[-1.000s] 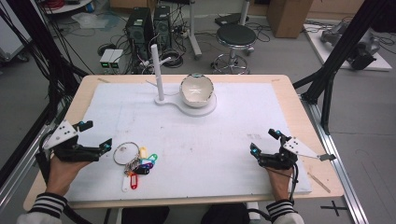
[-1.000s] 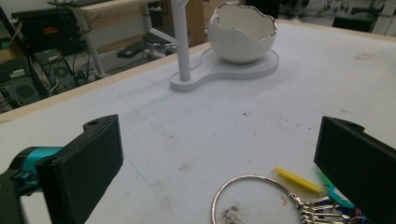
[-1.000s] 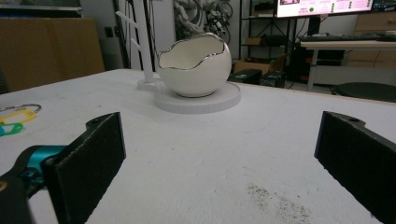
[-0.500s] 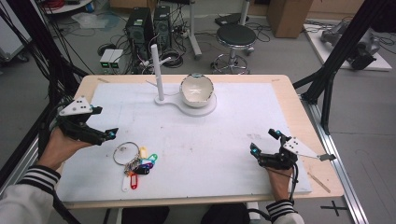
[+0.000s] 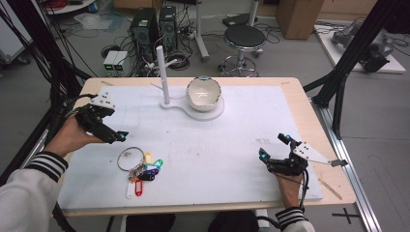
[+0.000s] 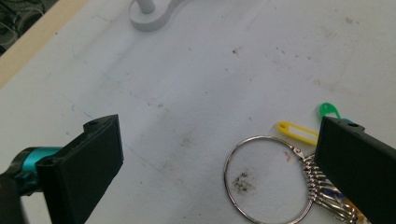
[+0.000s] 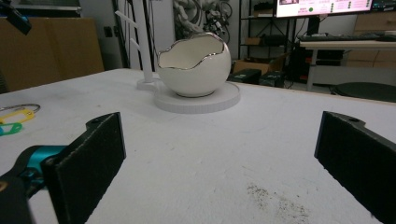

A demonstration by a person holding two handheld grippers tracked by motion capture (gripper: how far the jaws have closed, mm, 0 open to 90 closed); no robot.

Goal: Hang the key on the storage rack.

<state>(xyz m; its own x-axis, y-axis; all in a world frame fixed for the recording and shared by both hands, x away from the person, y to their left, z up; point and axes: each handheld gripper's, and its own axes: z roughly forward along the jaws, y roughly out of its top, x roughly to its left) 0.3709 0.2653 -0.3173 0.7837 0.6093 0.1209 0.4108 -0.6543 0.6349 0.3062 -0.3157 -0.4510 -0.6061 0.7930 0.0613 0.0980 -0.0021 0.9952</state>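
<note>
Key ring (image 5: pixel 130 158): metal ring with a bunch of coloured plastic tags (yellow, green, blue, purple, red, white) fanned to its right and front; lying flat on the white surface (image 5: pixel 232 145), in its near-left part. In the left gripper view the ring (image 6: pixel 268 177) sits between the two jaws, closer to the right one, with a yellow tag (image 6: pixel 296 132) and a green tag (image 6: pixel 329 110) beyond it.

Left gripper (image 5: pixel 113 134): held in the person's left hand (image 5: pixel 72 137), just beside and behind the ring, tilted down toward it; jaws spread wide, holding nothing.

Right gripper (image 5: pixel 274 151): at the near-right of the surface, well apart from the ring; jaws spread wide, holding nothing.

Bowl (image 5: pixel 204 93): white, egg-shaped with a jagged rim, on a round white stand (image 5: pixel 215 113) at the far middle; an upright white post (image 5: pixel 163 75) rises from the same base, left of the bowl.
</note>
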